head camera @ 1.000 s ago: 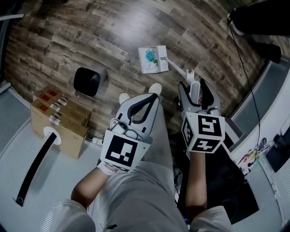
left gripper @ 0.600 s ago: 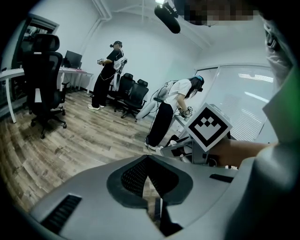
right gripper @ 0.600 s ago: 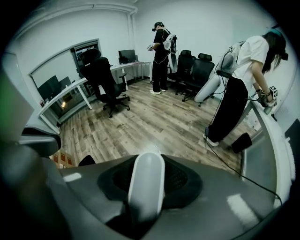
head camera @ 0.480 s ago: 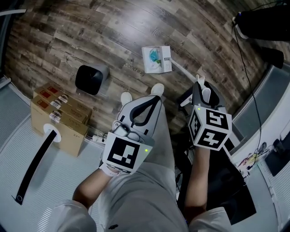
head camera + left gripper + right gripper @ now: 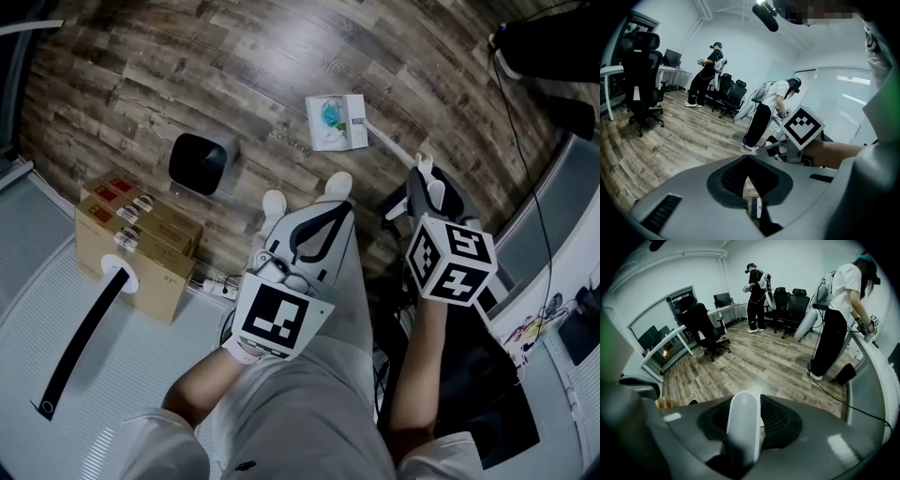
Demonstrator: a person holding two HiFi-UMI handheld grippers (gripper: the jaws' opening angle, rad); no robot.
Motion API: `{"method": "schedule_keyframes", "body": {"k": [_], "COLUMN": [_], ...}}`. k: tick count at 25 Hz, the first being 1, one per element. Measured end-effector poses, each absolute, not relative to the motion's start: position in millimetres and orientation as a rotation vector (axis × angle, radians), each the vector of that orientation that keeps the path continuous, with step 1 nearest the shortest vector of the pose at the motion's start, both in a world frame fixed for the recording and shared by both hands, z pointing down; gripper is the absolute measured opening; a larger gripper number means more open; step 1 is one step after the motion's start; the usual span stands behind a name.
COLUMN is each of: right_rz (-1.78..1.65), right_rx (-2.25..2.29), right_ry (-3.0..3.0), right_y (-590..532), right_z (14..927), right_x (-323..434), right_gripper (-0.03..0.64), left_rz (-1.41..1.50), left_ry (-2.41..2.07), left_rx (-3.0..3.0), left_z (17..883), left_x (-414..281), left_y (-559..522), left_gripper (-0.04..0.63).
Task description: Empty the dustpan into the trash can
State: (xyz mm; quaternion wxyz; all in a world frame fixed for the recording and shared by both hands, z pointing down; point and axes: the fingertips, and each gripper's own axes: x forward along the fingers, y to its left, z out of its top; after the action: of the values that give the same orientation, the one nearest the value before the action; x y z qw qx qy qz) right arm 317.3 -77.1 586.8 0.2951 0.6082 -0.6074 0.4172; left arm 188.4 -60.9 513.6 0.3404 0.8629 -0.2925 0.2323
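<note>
In the head view the right tool (image 5: 429, 187) sits right of centre, pointing steeply down, its jaws closed on the top end of the long white handle (image 5: 389, 148) of the dustpan (image 5: 336, 122). The right gripper view shows that handle (image 5: 743, 427) standing upright between the dark pads, which press on it. The jaws have just been closing on it and then eased open a little. The handle slants up and left across the frame to the pan, which is at the upper middle over the wood floor (image 5: 141, 75) and has some bluish-green litter in it (whether the pan rests flat on the boards cannot be told).

The black trash can (image 5: 200, 162) stands left of centre, well apart from the dustpan. Cardboard boxes (image 5: 136, 244) lie below and left of it.

The left tool (image 5: 333, 211) is at the middle of the frame, pointing up the picture above the person's lap. In the left gripper view its jaws (image 5: 747, 157) meet at the tips with nothing between them.
</note>
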Motion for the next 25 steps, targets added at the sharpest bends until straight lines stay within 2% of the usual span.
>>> {"method": "schedule_keyframes", "body": {"k": [10,25], "right_rz": [1.007,0.970], "right_rx": [1.622,1.673], "right_ry": [-1.545,-1.525], "right_y": [-71,-44], "right_z": [588,571], "right_x": [306,301], "right_gripper": [0.118,0.115], "left_rz": [0.592,0.591], "left_ry": [-0.788,-0.810], "left_rx": [2.263,2.274], "left_z": [509,494], "left_x": [167,145], "left_y": [-50,-38], "left_gripper": [0.006,0.006]}}
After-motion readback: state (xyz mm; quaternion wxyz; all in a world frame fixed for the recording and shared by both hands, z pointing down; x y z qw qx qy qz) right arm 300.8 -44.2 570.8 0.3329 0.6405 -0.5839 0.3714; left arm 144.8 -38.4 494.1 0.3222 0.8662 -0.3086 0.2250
